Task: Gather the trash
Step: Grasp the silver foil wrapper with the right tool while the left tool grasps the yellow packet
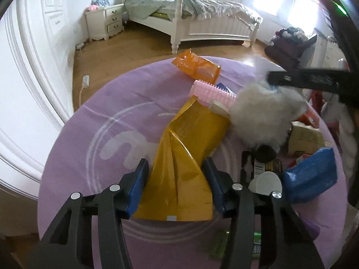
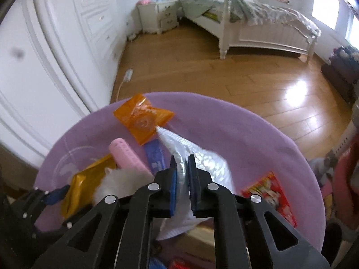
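Trash lies on a round purple mat point(image 1: 89, 134). My left gripper point(image 1: 176, 174) is open, its jaws on either side of a yellow foil bag point(image 1: 186, 157) lying on the mat. My right gripper point(image 2: 182, 168) is shut on a silver-white padded wrapper point(image 2: 202, 163) and holds it above the mat point(image 2: 246, 134). The right gripper also shows blurred in the left wrist view point(image 1: 273, 78), with the whitish wrapper point(image 1: 262, 114) hanging from it. An orange wrapper point(image 1: 197, 66) lies at the mat's far edge; it also shows in the right wrist view point(image 2: 143, 117).
A pink hair roller point(image 1: 213, 90), a blue bag point(image 1: 311, 177), a cream pack point(image 1: 305, 139), a red packet point(image 2: 269, 192) and small dark items lie on the mat. A white bed point(image 1: 202, 18), nightstand point(image 1: 105, 20) and wardrobe point(image 2: 56, 56) stand around the wooden floor.
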A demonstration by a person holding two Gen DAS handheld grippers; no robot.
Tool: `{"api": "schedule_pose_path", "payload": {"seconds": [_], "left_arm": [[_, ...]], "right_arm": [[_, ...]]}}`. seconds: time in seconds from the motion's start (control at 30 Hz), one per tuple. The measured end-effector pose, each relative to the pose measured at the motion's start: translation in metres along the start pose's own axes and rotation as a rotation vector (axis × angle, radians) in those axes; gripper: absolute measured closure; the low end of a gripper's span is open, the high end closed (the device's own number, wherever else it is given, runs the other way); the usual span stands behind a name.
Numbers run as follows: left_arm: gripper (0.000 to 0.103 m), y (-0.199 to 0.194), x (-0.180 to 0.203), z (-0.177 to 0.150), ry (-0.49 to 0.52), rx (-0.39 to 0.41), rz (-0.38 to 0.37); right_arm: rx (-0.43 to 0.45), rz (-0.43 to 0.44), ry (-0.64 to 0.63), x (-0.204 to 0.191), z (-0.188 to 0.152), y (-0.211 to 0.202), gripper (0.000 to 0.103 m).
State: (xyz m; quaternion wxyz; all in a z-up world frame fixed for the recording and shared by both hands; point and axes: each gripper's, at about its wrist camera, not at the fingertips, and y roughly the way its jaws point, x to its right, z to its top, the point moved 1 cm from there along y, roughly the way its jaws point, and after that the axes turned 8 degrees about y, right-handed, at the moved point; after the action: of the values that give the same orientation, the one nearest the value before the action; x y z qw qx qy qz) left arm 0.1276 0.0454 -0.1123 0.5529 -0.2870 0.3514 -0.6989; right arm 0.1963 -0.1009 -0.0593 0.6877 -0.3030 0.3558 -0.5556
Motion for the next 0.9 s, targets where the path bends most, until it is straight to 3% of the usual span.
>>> {"api": "schedule_pose_path", "payload": {"seconds": [0.1,0.33,0.47,0.57,0.9], "left_arm": [[0.055,-0.008,-0.009,-0.004,-0.04,0.036,-0.037],[0.056,-0.065,-0.002,-0.009,-0.112,0.196,-0.07],[0.056,-0.108,0.019,-0.005,-0.1,0.299,-0.132],[0.056,-0.129,0.047,0.002,-0.053,0.34,-0.193],[0.055,-0.142,0.172,0.011,0.16,0.359,-0.4]], "right_arm": [[0.065,0.099,0.073,0.024,-0.016,-0.033,0.093],[0.333,0.43,0.21,0.064,-0.064,-0.159,0.093],[0.457,0.537,0.26,0.082,-0.092,-0.212,0.093],[0.528,0.534,0.278,0.095,-0.106,-0.241,0.093],[0.673,0.309,0.356,0.167,-0.17,-0.299,0.093]]}}
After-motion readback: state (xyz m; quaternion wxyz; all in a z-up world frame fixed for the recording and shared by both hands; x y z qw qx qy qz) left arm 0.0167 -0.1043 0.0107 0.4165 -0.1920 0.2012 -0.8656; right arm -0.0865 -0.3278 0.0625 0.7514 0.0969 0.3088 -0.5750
